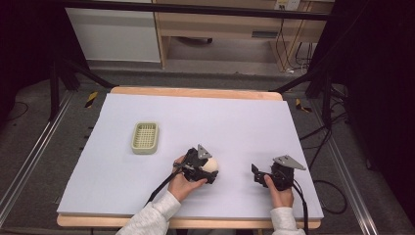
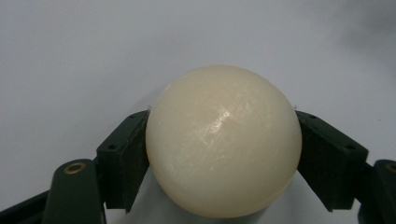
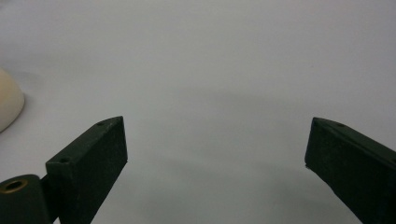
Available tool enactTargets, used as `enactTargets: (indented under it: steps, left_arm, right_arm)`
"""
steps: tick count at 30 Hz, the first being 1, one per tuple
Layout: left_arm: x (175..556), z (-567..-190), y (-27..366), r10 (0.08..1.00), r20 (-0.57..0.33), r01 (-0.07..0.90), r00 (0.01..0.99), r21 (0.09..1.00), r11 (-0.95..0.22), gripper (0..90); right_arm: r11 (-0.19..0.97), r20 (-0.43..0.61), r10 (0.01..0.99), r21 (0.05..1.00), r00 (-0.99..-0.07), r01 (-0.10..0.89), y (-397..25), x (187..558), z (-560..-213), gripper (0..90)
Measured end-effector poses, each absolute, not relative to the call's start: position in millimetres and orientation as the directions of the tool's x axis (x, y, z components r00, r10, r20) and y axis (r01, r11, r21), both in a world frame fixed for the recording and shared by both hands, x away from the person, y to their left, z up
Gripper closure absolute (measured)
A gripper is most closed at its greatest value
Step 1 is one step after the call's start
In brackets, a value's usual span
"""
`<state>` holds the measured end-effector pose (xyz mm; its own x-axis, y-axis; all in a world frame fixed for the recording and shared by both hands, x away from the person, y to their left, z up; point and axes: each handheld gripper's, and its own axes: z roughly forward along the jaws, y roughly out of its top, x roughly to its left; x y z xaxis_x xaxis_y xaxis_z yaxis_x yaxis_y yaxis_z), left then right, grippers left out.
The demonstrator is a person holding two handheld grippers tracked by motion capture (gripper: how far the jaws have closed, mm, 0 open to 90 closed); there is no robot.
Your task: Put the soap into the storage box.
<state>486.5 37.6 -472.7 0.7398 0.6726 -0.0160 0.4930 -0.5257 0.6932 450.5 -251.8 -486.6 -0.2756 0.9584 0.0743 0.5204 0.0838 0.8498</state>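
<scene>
The left gripper (image 1: 209, 170) pinches a cream ball (image 1: 210, 165) on the white sheet (image 1: 235, 122) that covers the table, near the sheet's middle toward six o'clock in the high view. In the left gripper view the ball (image 2: 223, 140) sits squarely between the two black jaws, one pad (image 2: 125, 158) pressed to its side at nine o'clock and the other pad (image 2: 327, 156) at three o'clock, both touching it; the ball's top is glossy with faint scratches, and its underside meets the sheet. The left hand (image 1: 183, 183) wraps the gripper's grip from seven o'clock, a pale sleeve behind it. The right gripper (image 1: 258, 175) rests on the sheet at three o'clock from the ball, apart from it, held by the right hand (image 1: 279, 188). Its jaws stand spread wide with bare sheet between them, as the right gripper view shows; there the ball's edge (image 3: 8, 105) peeks in at nine o'clock. A pale green basket (image 1: 145, 137) lies on the sheet at ten o'clock from the ball, well apart from both grippers.
</scene>
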Motion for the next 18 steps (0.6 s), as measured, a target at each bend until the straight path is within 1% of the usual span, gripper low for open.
enactTargets:
  steps: [18]
  left_arm:
    - [486.3,-468.9,40.0,0.673,-0.019,0.504,0.739,0.679,-0.534,24.0]
  right_arm:
    - [0.083,0.076,0.958,0.849,-0.276,0.522,-252.0,450.7,-486.6,6.0]
